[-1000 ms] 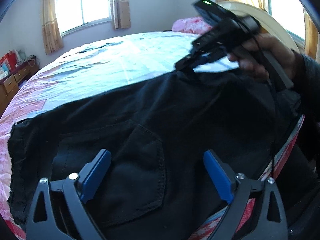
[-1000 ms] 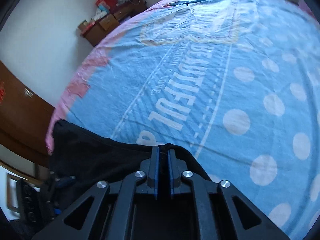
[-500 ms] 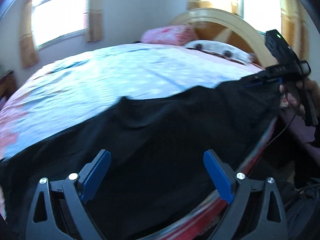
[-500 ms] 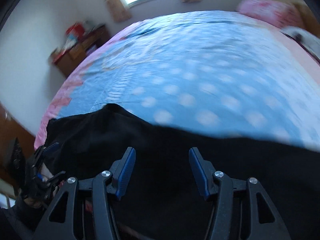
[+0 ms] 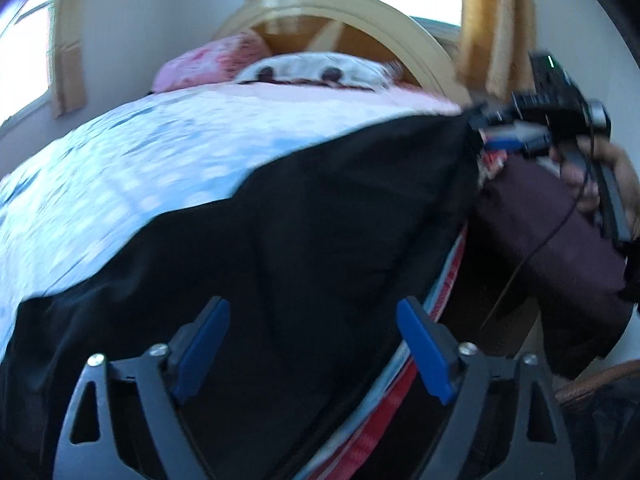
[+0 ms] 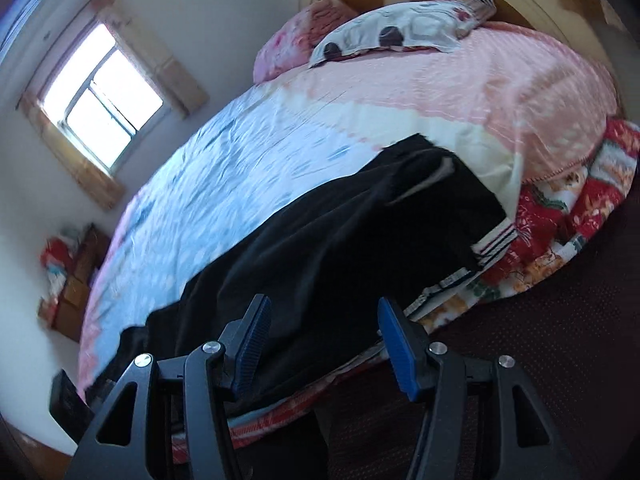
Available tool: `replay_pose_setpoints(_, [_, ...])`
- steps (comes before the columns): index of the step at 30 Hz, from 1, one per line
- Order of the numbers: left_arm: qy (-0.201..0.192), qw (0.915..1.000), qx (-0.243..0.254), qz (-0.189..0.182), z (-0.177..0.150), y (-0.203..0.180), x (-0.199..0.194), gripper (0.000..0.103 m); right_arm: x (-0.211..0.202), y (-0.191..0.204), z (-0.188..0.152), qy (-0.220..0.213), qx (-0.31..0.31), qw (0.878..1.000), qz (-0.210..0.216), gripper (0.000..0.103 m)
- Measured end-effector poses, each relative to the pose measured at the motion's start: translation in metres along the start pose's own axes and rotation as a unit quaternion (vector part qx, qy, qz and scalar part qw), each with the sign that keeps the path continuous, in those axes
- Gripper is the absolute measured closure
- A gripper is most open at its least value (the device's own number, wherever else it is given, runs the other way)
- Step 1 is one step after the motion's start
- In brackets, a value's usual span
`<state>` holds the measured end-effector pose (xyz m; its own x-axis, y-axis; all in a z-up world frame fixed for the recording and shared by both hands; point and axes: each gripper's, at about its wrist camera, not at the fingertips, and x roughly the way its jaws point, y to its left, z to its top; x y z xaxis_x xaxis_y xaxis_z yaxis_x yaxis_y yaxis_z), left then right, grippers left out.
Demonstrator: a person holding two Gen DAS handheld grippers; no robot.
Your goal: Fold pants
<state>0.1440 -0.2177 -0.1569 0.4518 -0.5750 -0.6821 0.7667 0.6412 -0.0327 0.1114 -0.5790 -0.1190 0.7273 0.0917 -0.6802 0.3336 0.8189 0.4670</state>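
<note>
Newly released limp black pants (image 5: 304,240)

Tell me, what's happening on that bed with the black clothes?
A person is folding black pants laid along the near edge of the bed, with a two-finger gripper in each hand. Right now both the left gripper and the right gripper are open above the cloth, gripping nothing.

Blurred bedspread pattern (image 5: 120,168); pants (image 5: 300,240) cut off at lower frame edge.
</note>
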Motion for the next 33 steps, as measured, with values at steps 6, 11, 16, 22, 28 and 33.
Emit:
replay_pose_setpoints(6, [0.048, 0.9981, 0.037, -0.006, -0.003, -0.020, 0.032, 0.040, 0.002, -0.014, 0.007, -0.021, 0.027, 0.999, 0.010, 0.046])
replay_pose_setpoints(11, [0.047, 0.9975, 0.052, 0.002, -0.002, -0.023, 0.034, 0.048, 0.008, -0.033, 0.019, -0.029, 0.065, 0.997, 0.028, 0.046])
replay_pose_setpoints(16, [0.049, 0.9980, 0.040, -0.004, 0.003, -0.012, 0.033, 0.078, 0.015, -0.039, 0.039, -0.048, 0.064, 0.996, 0.027, 0.091])
replay_pose_setpoints(22, [0.048, 0.9985, 0.019, -0.020, 0.001, -0.004, 0.034, 0.081, -0.008, 0.014, 0.067, -0.096, -0.037, 0.992, 0.079, 0.097])
replay_pose_setpoints(28, [0.047, 0.9980, 0.012, -0.040, 0.002, -0.001, 0.036, 0.081, -0.017, -0.001, 0.056, -0.102, -0.048, 0.993, 0.044, 0.097])
replay_pose_setpoints(33, [0.053, 0.9972, 0.024, -0.046, 0.001, -0.001, 0.037, 0.081, 0.012, -0.071, 0.032, -0.034, 0.051, 0.998, 0.017, 0.093])
